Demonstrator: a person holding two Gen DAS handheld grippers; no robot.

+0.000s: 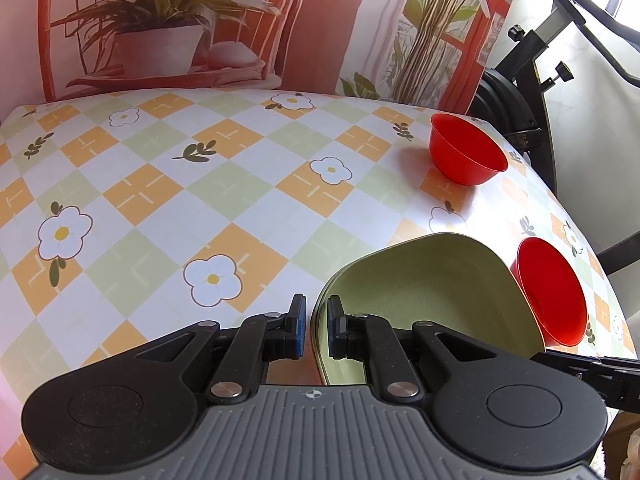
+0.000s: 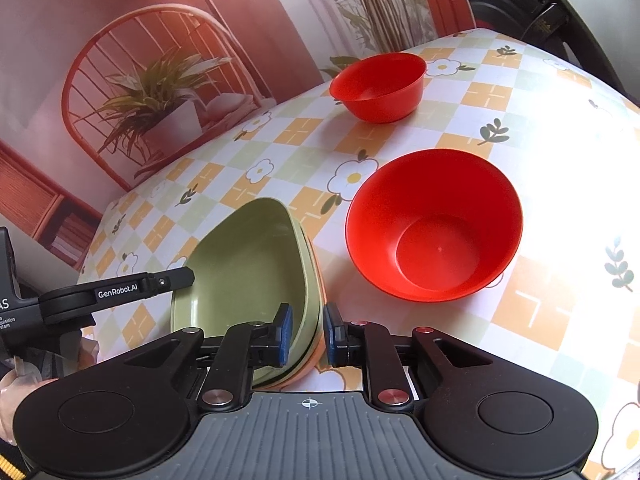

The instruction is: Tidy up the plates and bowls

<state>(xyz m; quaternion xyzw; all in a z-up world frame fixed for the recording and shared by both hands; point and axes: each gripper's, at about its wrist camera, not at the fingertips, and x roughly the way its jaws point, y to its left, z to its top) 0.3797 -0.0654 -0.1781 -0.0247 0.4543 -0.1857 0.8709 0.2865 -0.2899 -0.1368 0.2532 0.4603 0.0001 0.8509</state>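
A green plate (image 1: 432,292) with rounded corners lies near the table's front edge, and in the right wrist view the green plate (image 2: 248,256) shows a second green rim under it. My left gripper (image 1: 316,320) straddles its left rim with the jaws nearly together, shut on it. My right gripper (image 2: 308,332) clamps the right rim of the stack, one finger inside and one outside. A red bowl (image 2: 434,224) stands upright just right of the plates. A second red bowl (image 2: 378,86) sits farther back. Both bowls are empty.
The checkered flower tablecloth (image 1: 160,200) stretches bare to the left and back. A printed backdrop (image 1: 168,32) of a plant and a chair rises behind the table. A black metal frame (image 1: 528,52) stands past the table's right edge.
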